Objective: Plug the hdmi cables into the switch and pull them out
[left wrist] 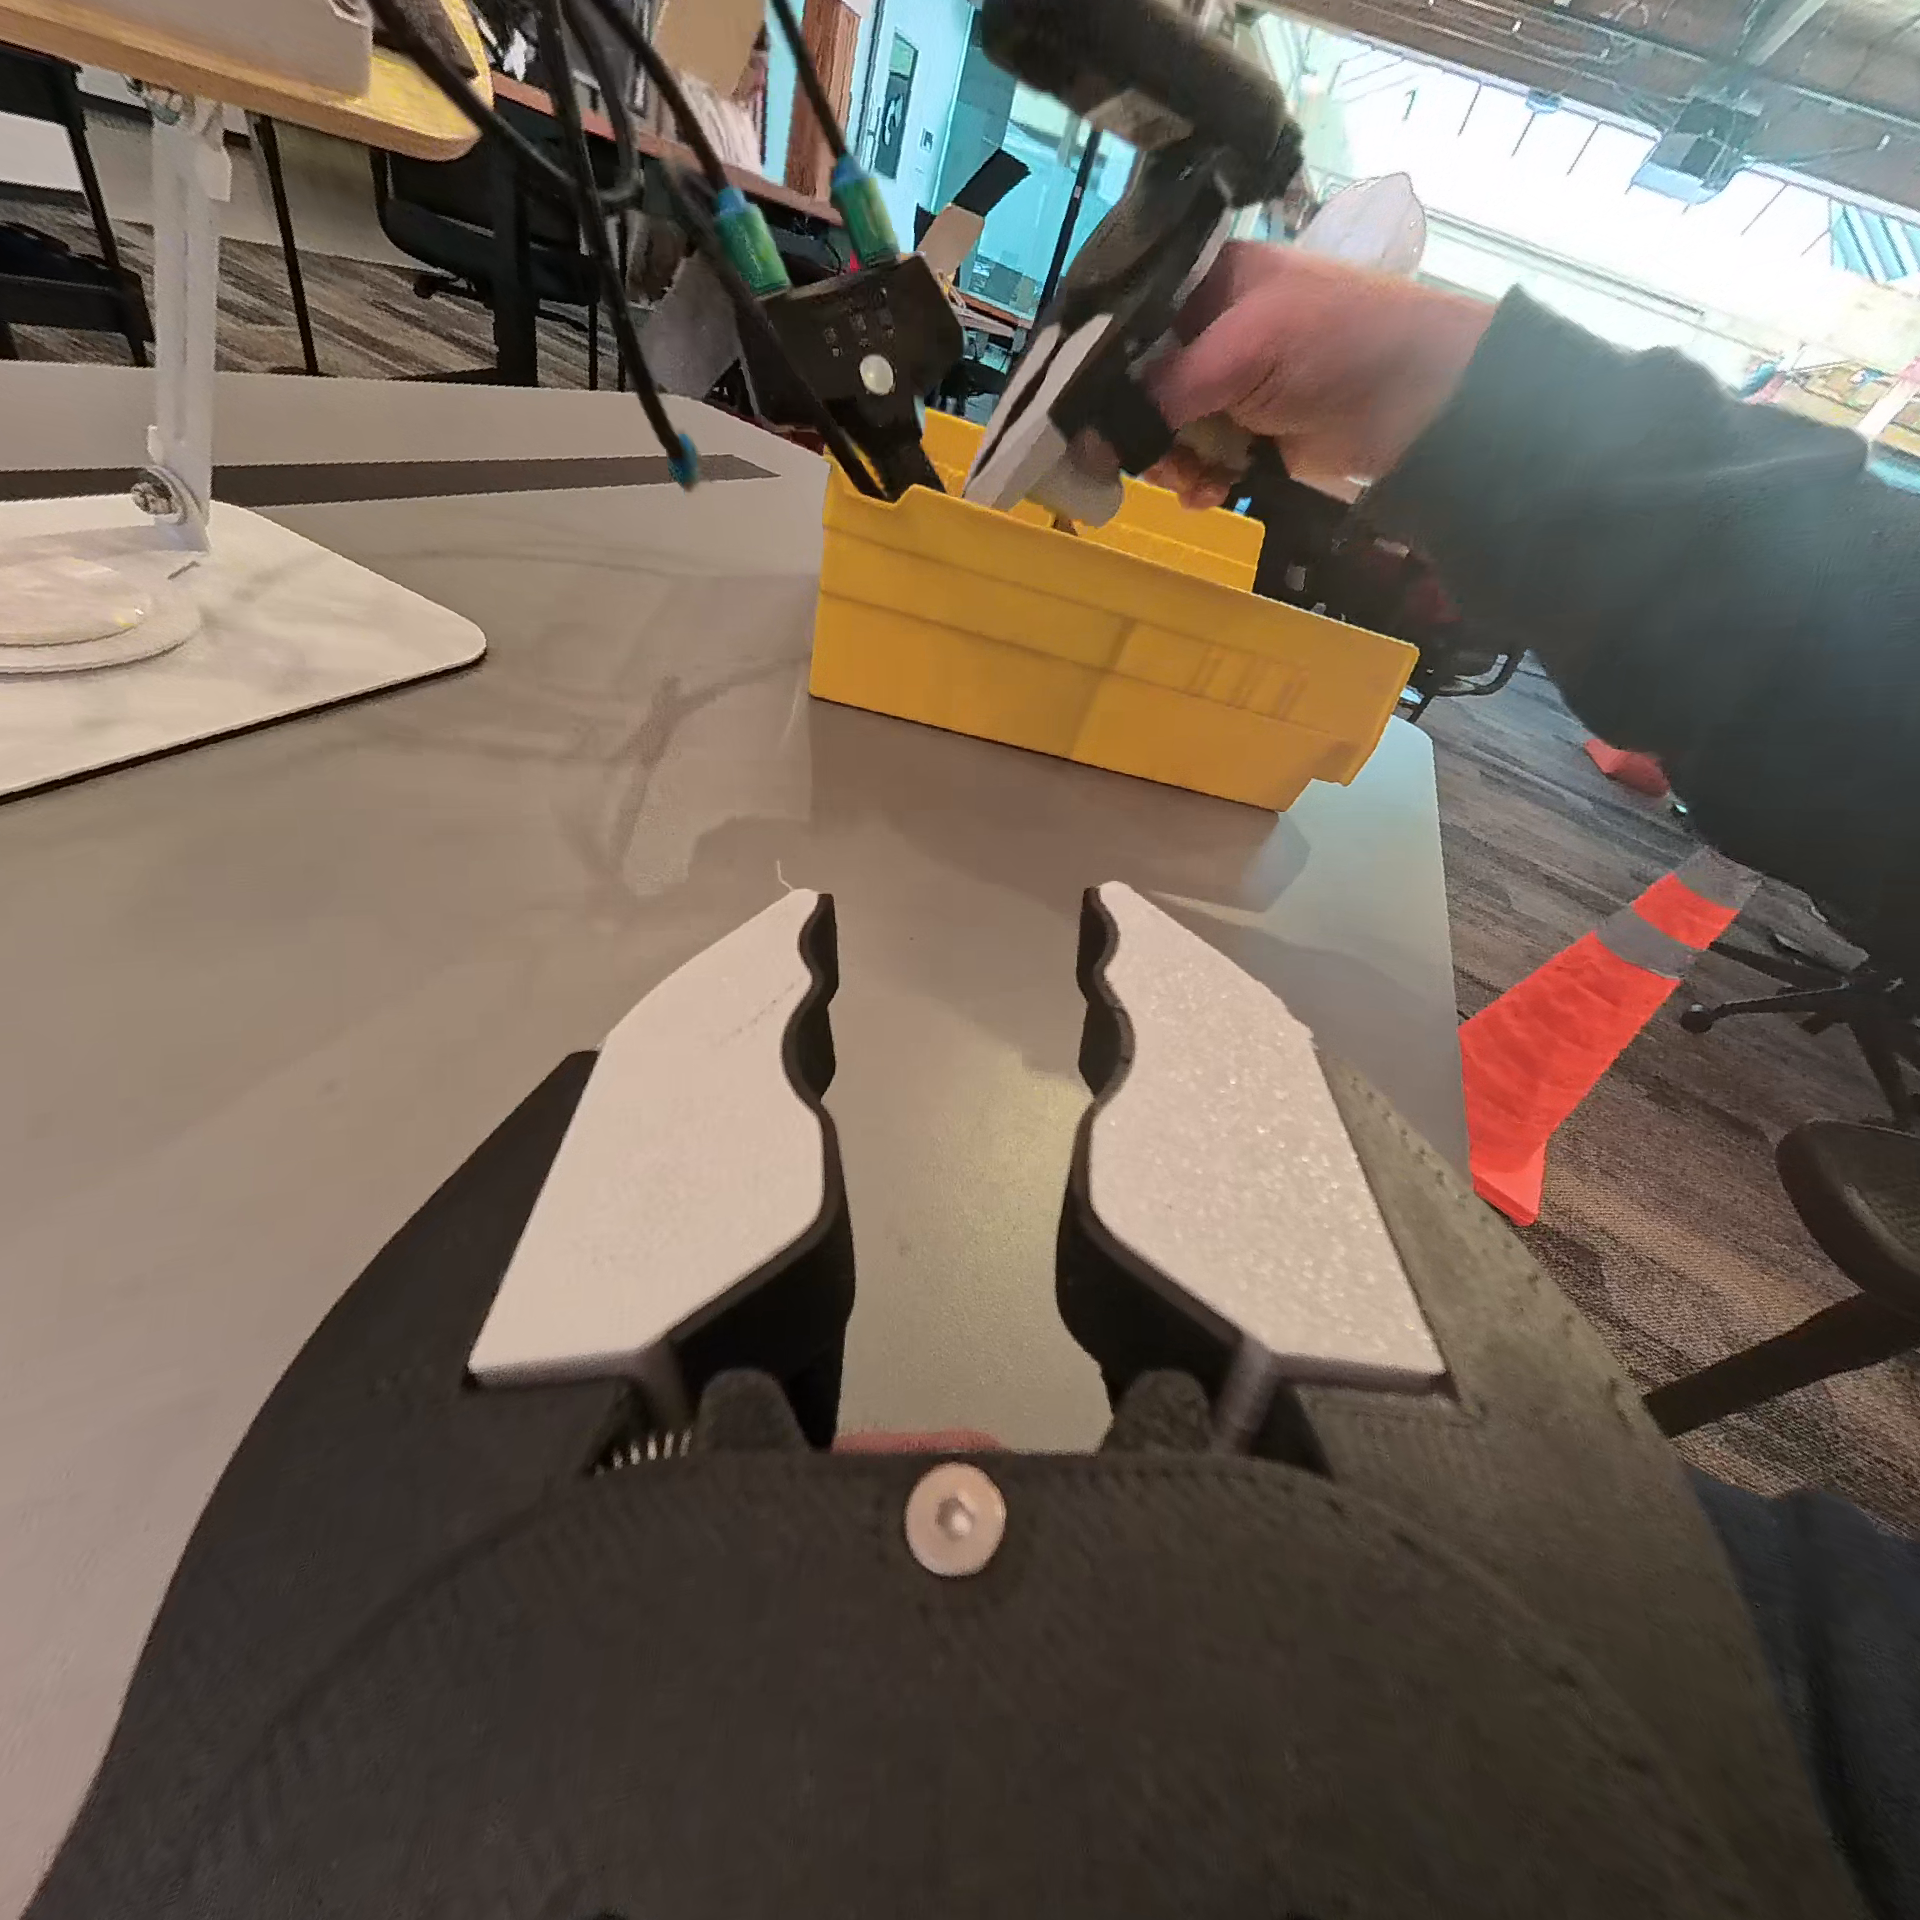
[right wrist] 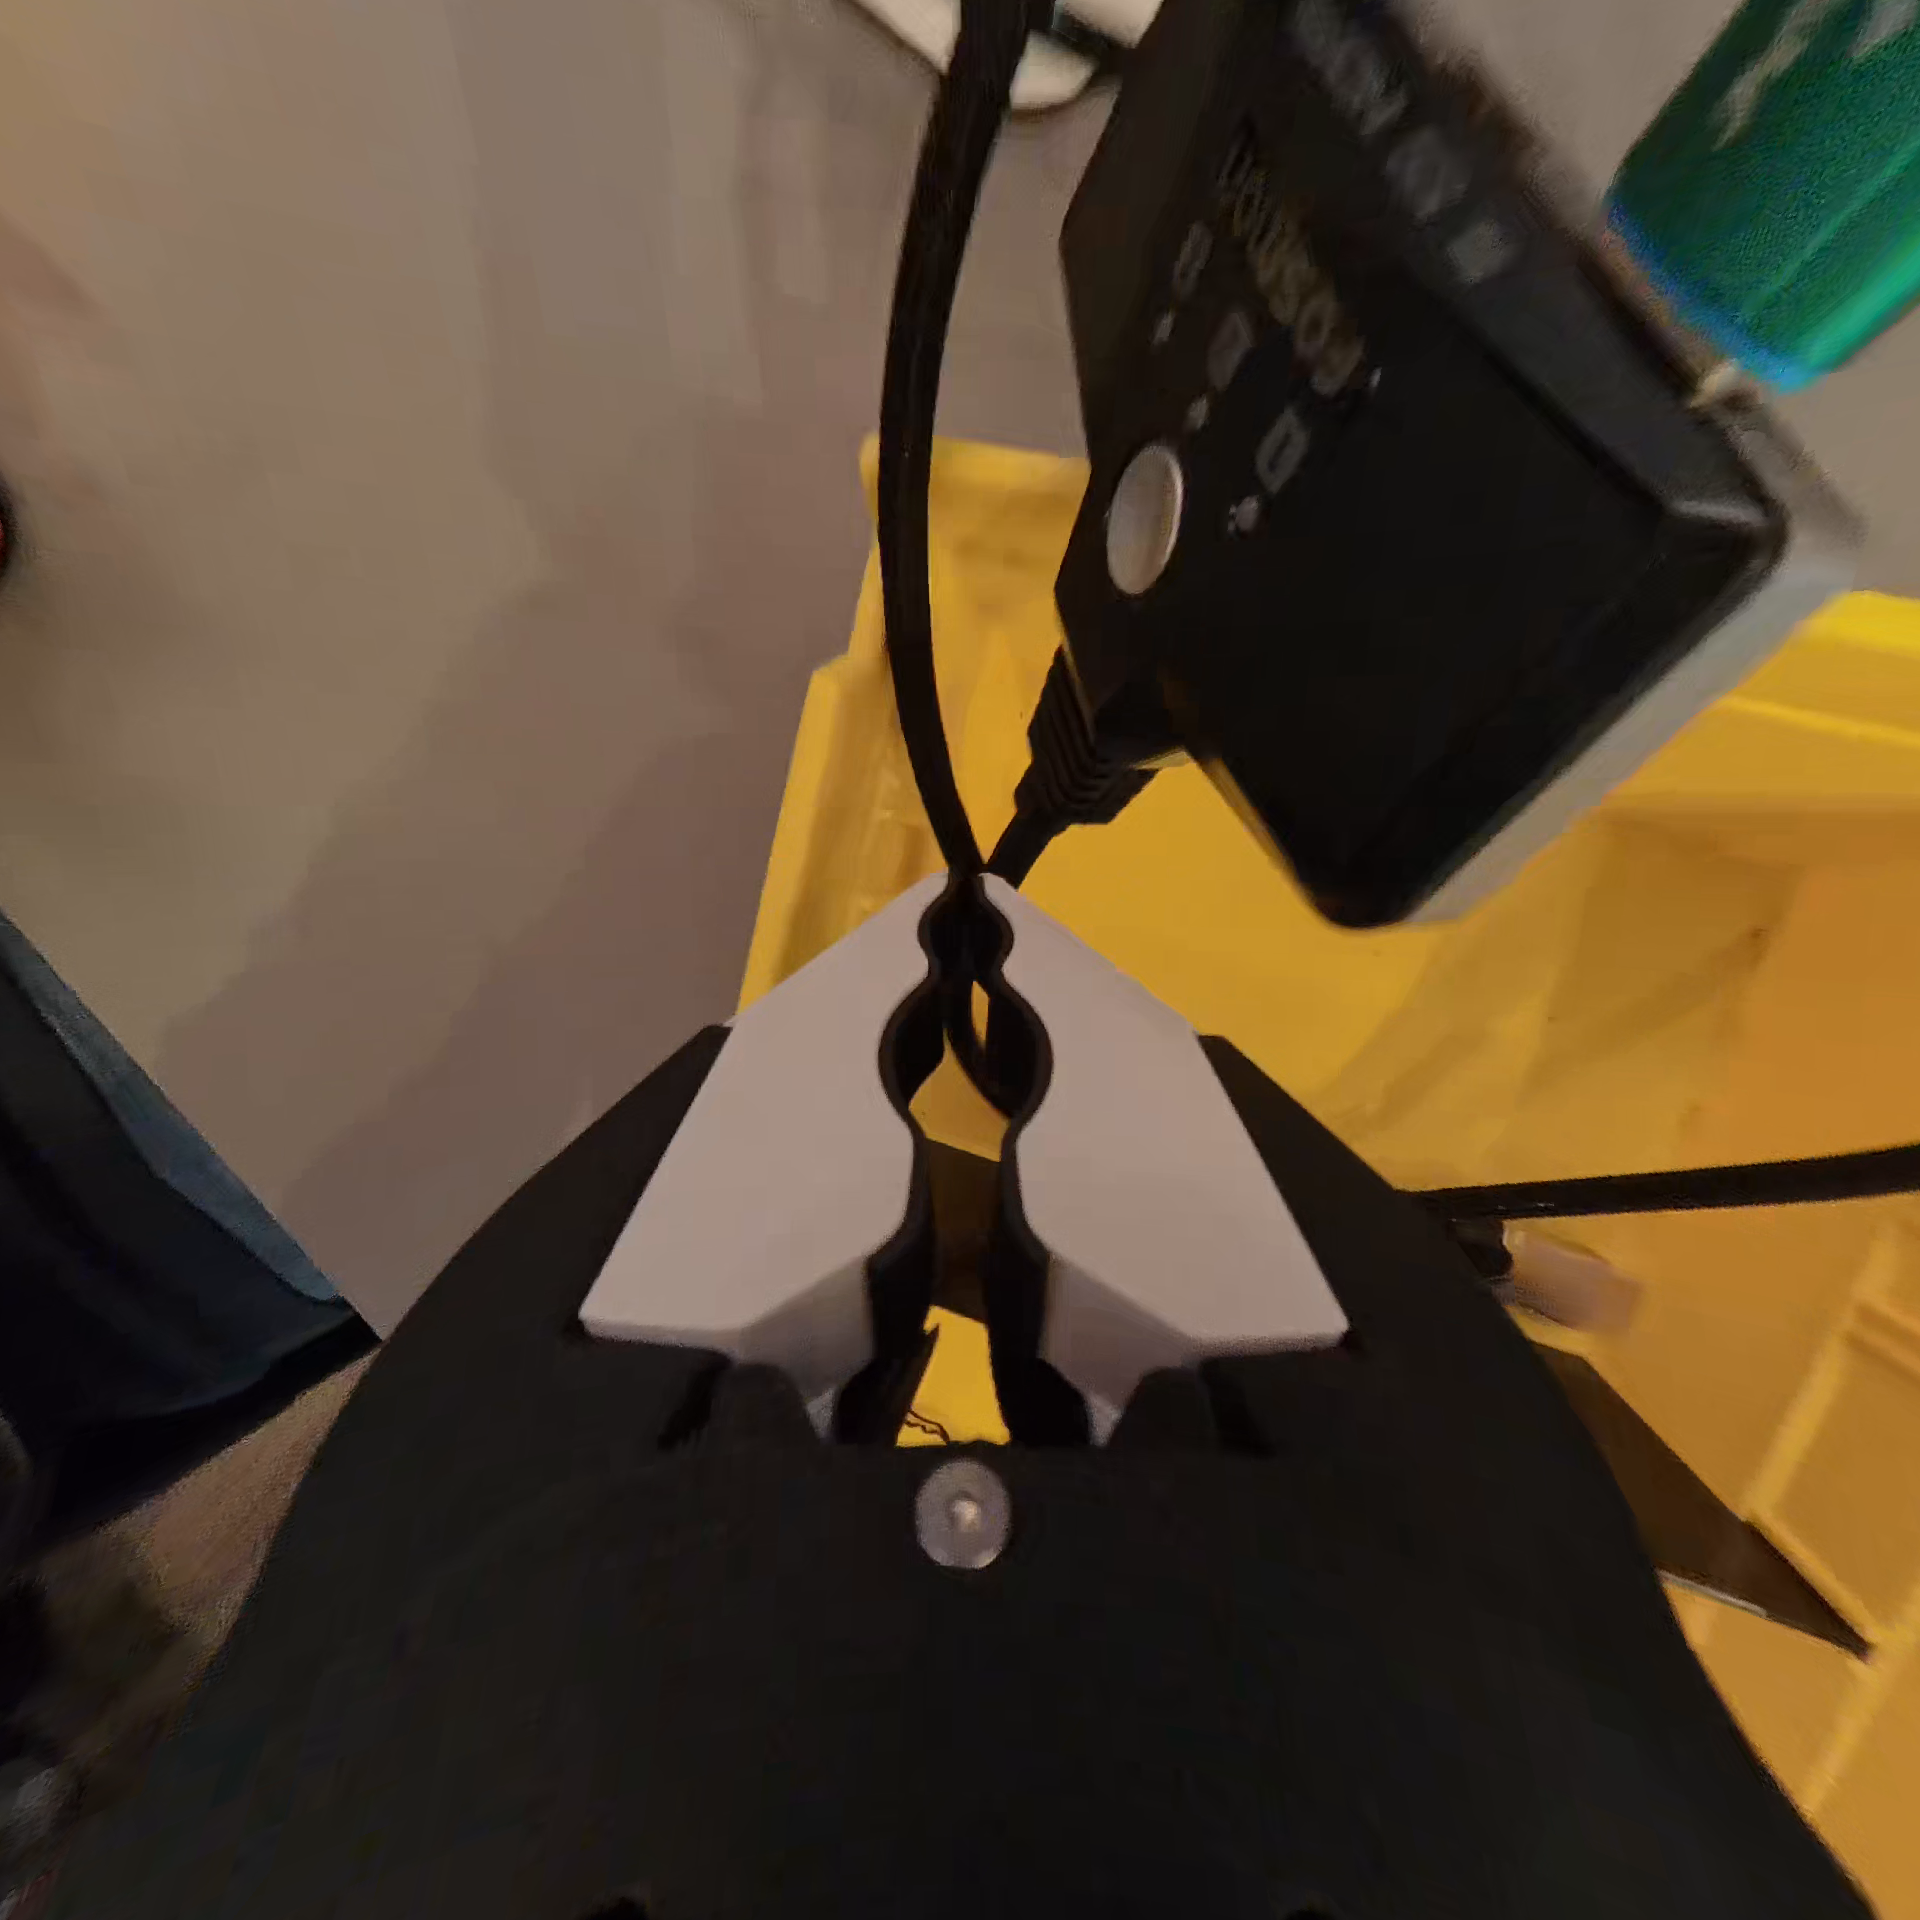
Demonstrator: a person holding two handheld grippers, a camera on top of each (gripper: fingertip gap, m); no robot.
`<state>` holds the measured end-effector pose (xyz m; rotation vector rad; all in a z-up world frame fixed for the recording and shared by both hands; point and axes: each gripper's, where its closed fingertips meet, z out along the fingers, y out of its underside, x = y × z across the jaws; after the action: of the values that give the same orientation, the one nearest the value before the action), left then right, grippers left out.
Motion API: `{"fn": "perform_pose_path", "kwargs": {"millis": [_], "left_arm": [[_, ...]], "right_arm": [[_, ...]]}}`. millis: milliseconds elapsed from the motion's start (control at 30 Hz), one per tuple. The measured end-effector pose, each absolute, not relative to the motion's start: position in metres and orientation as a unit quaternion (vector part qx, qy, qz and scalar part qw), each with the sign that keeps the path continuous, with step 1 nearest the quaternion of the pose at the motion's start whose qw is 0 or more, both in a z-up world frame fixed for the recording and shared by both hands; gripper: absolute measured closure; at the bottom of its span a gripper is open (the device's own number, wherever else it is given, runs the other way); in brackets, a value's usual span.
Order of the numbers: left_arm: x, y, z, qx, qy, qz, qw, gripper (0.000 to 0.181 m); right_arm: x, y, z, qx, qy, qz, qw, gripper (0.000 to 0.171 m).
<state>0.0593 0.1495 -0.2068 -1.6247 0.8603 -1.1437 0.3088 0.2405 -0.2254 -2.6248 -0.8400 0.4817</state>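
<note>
My left gripper (left wrist: pixel 958 904) is open and empty, low over the grey table (left wrist: pixel 416 883). In the left wrist view my right gripper (left wrist: pixel 987 494), held by a hand, dips into the yellow bin (left wrist: pixel 1070 644). The black HDMI switch (left wrist: pixel 862 343) hangs beside it, with two green-ended plugs (left wrist: pixel 753 244) in its top. In the right wrist view my right gripper (right wrist: pixel 966 894) is shut on two crossing black cables (right wrist: pixel 914 623); one of them runs from the switch (right wrist: pixel 1403 499). A green plug (right wrist: pixel 1787 187) sits in the switch's far end.
The yellow bin (right wrist: pixel 1558 1039) lies under my right gripper, with another black cable (right wrist: pixel 1662 1184) across it. A white stand on a white base plate (left wrist: pixel 260 644) is at the left. An orange cone (left wrist: pixel 1579 1029) and a chair base stand on the floor to the right. There is about 25 cm between the tips of the two grippers.
</note>
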Motion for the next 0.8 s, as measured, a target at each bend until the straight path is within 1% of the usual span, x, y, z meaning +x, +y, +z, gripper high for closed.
{"fn": "perform_pose_path", "kwargs": {"millis": [100, 167, 233, 333, 367, 467, 500, 533, 600, 667, 700, 767, 800], "left_arm": [[0.059, 0.149, -0.207, -0.662, 0.351, -0.468, 0.469, 0.137], [0.059, 0.149, -0.206, -0.661, 0.351, -0.469, 0.469, 0.137], [0.059, 0.149, -0.206, -0.661, 0.349, -0.471, 0.469, 0.137], [0.06, 0.149, -0.207, -0.662, 0.352, -0.471, 0.466, 0.137], [0.059, 0.149, -0.207, -0.661, 0.351, -0.471, 0.466, 0.137], [0.058, 0.15, -0.206, -0.661, 0.346, -0.474, 0.467, 0.137], [0.059, 0.15, -0.206, -0.662, 0.347, -0.474, 0.466, 0.137], [0.059, 0.15, -0.207, -0.662, 0.348, -0.474, 0.465, 0.137], [0.06, 0.149, -0.207, -0.663, 0.351, -0.473, 0.463, 0.137], [0.06, 0.149, -0.208, -0.663, 0.351, -0.473, 0.461, 0.137], [0.06, 0.149, -0.207, -0.663, 0.351, -0.473, 0.462, 0.137], [0.059, 0.149, -0.207, -0.662, 0.349, -0.474, 0.464, 0.137], [0.059, 0.149, -0.207, -0.663, 0.349, -0.473, 0.464, 0.137]], "right_arm": [[0.31, 0.237, -0.257, -0.936, -0.287, 0.159, 0.13, 0.171], [0.305, 0.239, -0.269, -0.93, -0.294, 0.16, 0.148, 0.171], [0.306, 0.239, -0.271, -0.932, -0.291, 0.162, 0.144, 0.171], [0.313, 0.224, -0.284, -0.938, -0.318, 0.124, 0.065, 0.171], [0.311, 0.224, -0.28, -0.937, -0.317, 0.131, 0.071, 0.171], [0.314, 0.227, -0.25, -0.931, -0.326, 0.12, 0.11, 0.171], [0.319, 0.227, -0.239, -0.931, -0.33, 0.105, 0.118, 0.162], [0.325, 0.227, -0.228, -0.931, -0.333, 0.086, 0.123, 0.143], [0.328, 0.238, -0.196, -0.926, -0.337, 0.068, 0.155, 0.136], [0.321, 0.259, -0.158, -0.914, -0.341, 0.064, 0.209, 0.134], [0.315, 0.273, -0.138, -0.903, -0.351, 0.056, 0.239, 0.138], [0.31, 0.31, -0.102, -0.88, -0.368, -0.004, 0.302, 0.118], [0.307, 0.325, -0.091, -0.87, -0.383, -0.032, 0.31, 0.118]]}}
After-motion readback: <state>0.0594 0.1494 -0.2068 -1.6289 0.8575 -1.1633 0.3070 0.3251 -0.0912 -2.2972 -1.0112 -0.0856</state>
